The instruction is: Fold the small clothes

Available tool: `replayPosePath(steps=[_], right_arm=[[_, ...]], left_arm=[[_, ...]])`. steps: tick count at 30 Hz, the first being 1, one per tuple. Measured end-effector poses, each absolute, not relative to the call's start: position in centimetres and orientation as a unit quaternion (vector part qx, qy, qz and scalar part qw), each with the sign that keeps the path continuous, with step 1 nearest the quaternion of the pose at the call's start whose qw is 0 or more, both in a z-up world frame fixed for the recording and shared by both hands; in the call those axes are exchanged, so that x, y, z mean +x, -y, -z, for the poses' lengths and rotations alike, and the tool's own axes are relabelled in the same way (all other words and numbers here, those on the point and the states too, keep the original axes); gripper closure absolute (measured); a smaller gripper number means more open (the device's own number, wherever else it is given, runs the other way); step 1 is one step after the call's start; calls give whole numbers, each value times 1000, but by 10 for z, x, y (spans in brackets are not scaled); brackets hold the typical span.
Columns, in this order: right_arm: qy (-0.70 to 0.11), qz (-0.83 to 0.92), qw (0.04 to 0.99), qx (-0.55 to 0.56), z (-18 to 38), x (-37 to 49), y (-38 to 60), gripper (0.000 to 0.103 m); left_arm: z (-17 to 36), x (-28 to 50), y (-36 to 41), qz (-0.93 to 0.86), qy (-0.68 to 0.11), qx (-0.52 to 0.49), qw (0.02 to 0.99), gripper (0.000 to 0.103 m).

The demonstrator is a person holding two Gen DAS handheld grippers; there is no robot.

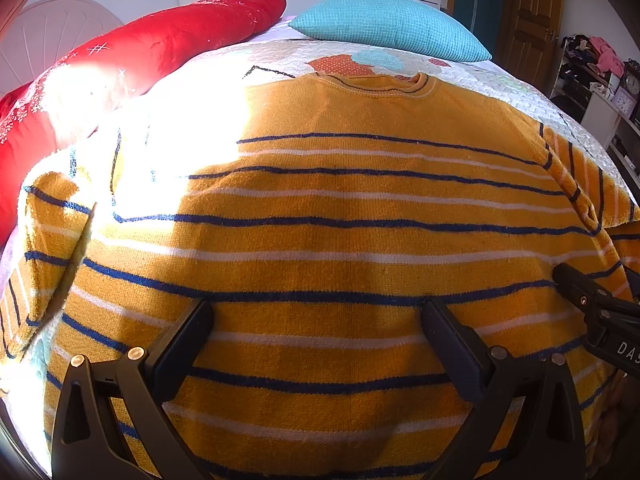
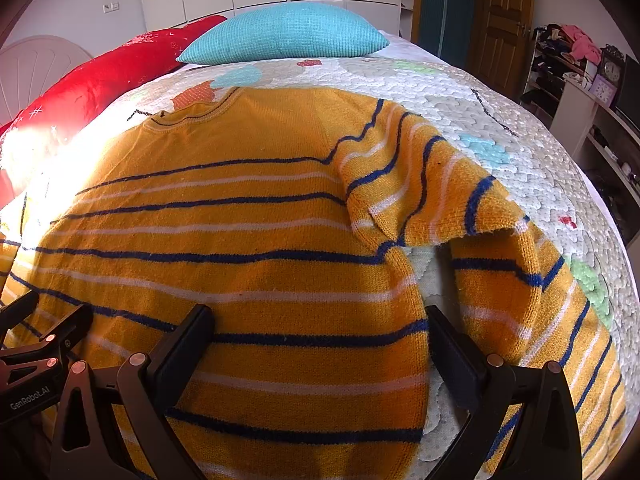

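Sweater (image 1: pixel 340 240) lies flat on the bed (image 2: pixel 460 92), collar toward the teal pillow (image 2: pixel 288 32), one sleeve (image 2: pixel 432 184) doubled beside its body. Left hand-held gripper (image 1: pixel 318 336) and right hand-held gripper (image 2: pixel 320 340) hover spread wide near the hem, gripping nothing. Best pinch both hem corners evenly, then lift together toward the collar. Casings read "GenRobot.AI" and "DAS".

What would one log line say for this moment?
stage: pre-fold | striped sweater: flat on quilt | left gripper: open above hem | right gripper: open, straddling side edge | right sleeve: bent
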State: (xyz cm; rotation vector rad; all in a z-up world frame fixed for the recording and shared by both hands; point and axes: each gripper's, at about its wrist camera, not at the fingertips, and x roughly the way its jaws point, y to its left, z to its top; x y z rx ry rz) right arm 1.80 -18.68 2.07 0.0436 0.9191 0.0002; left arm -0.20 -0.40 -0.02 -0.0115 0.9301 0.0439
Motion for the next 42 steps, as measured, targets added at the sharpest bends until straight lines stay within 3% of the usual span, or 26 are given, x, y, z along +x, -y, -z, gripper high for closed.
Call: replayPosePath(steps=[42], right_arm=[[-442,8,897,13,-18,16,188,0]], left_arm=[[1,-8,3,-19,-443,-6,896,0]])
